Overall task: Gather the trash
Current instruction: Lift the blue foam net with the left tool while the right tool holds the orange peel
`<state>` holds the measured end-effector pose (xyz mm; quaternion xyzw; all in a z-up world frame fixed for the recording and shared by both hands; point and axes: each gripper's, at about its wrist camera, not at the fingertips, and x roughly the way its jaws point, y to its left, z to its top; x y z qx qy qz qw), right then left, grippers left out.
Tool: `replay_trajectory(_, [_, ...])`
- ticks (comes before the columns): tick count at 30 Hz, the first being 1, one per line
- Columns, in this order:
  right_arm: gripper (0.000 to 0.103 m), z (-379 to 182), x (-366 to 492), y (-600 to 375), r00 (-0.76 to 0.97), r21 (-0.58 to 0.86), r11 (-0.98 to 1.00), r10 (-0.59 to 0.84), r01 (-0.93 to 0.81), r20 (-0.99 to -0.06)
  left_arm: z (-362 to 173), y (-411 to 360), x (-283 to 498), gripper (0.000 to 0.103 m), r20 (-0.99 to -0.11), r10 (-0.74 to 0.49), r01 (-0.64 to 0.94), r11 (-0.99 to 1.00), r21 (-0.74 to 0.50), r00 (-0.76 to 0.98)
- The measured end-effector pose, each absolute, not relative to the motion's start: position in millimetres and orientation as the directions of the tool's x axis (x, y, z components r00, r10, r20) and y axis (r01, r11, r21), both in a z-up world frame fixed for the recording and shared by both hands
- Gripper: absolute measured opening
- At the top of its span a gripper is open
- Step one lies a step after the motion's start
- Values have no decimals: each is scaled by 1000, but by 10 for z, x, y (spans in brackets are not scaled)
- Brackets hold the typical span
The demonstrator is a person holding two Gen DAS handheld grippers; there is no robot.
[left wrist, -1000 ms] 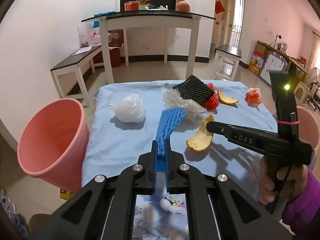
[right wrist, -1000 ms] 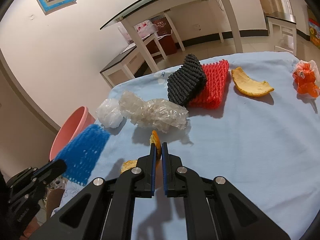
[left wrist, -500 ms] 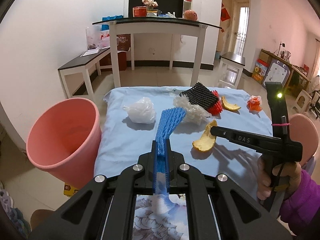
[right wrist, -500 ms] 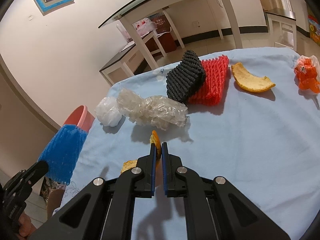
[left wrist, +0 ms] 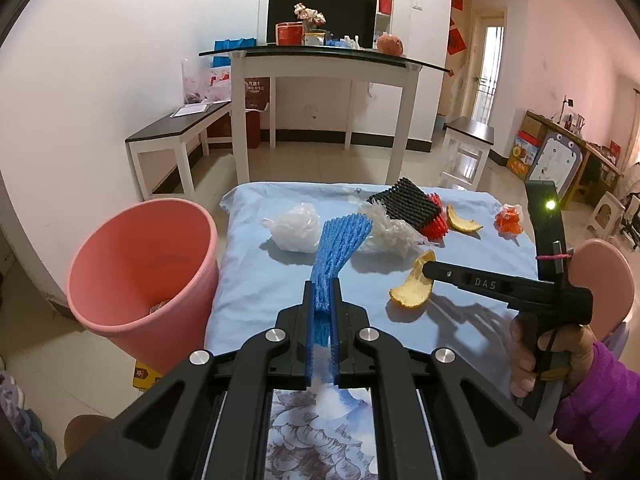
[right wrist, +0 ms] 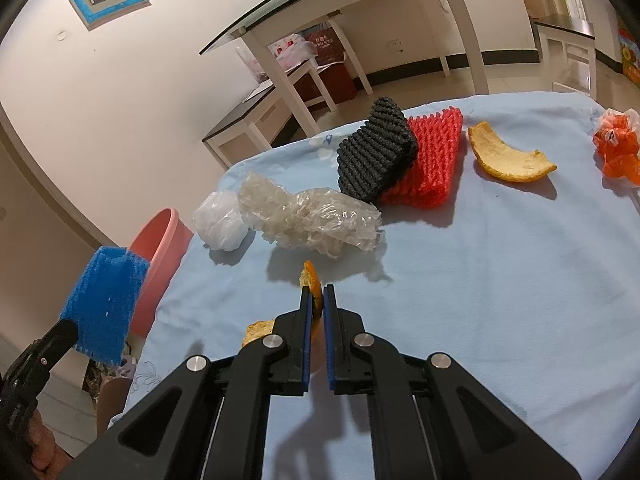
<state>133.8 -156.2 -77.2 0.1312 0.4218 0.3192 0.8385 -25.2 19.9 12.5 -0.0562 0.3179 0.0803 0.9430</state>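
Note:
My left gripper (left wrist: pixel 322 285) is shut on one end of a blue foam net (left wrist: pixel 340 244), which sticks out forward over the left edge of the blue-clothed table (left wrist: pixel 256 280). The pink bin (left wrist: pixel 140 272) stands on the floor just left of it, tilted, with some scraps inside. In the right wrist view the blue foam net (right wrist: pixel 106 304) hangs in front of the pink bin (right wrist: pixel 160 248). My right gripper (right wrist: pixel 316 292) is shut on an orange peel (right wrist: pixel 311 280) and holds it just above the cloth. That orange peel (left wrist: pixel 414 288) shows curled at the right gripper's tip.
On the cloth lie a white plastic bag (right wrist: pixel 220 220), crumpled clear wrap (right wrist: pixel 312 220), a black foam net (right wrist: pixel 374 152) on a red one (right wrist: pixel 430 160), another peel (right wrist: pixel 508 160) and an orange wrapper (right wrist: pixel 616 148). A white glass-topped table (left wrist: pixel 320 60) and benches stand behind.
My left gripper has carried the blue foam net back and leftward, off the table's middle to beside the pink bin. The right gripper with its peel has stayed put.

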Motion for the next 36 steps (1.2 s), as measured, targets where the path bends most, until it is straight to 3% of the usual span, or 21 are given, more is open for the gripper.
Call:
replay_trajectory(22, [5,-720,1256,-1512,465,447,775,629,-447,-623,230,432,-525,6,-575,145,-232,970,-79,805])
replay_trajectory(36, [5,-358,888,-1227,469,401,727,675,-558,-570,233,625,-656,6,-561,178,-278,955,-99,809])
